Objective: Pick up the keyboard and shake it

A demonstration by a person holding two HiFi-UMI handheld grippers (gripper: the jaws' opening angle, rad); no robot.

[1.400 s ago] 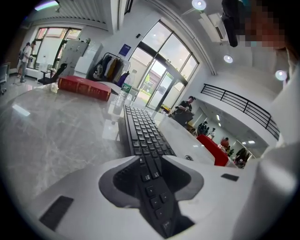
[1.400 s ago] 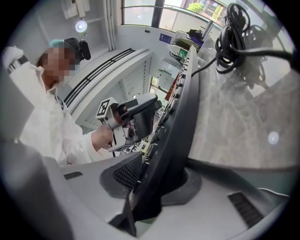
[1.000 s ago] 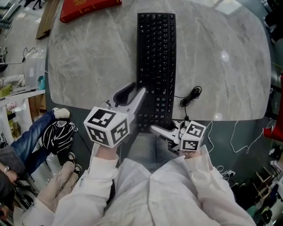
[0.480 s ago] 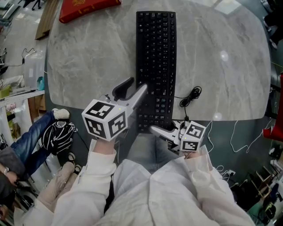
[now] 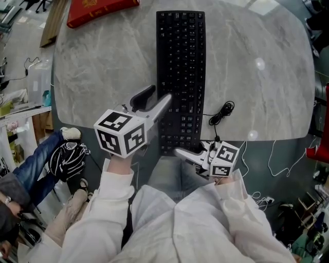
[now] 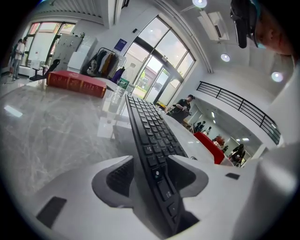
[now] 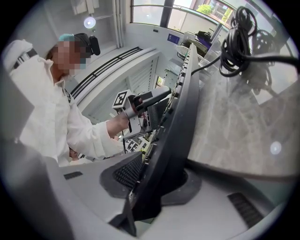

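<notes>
A black keyboard [image 5: 180, 77] lies lengthwise on the marble table [image 5: 103, 67], its near end jutting over the table's edge. My left gripper [image 5: 156, 98] straddles the keyboard's left long edge. Its jaws have just been opening and stand open. In the left gripper view the keyboard [image 6: 150, 131] runs between the pads [image 6: 119, 176], with a gap at the left one. My right gripper [image 5: 181, 151] is shut on the near end. In the right gripper view that keyboard edge [image 7: 180, 108] is pinched between the pads [image 7: 126, 173].
The keyboard's coiled black cable [image 5: 222, 110] lies on the table to the right of it. A red box [image 5: 100, 10] sits at the far left edge of the table. Another person's legs and shoes [image 5: 67, 154] are on the floor at the left.
My left gripper's jaws have spread wider around the keyboard's left edge, and it has crept slightly farther along that edge. The right gripper has not moved.
</notes>
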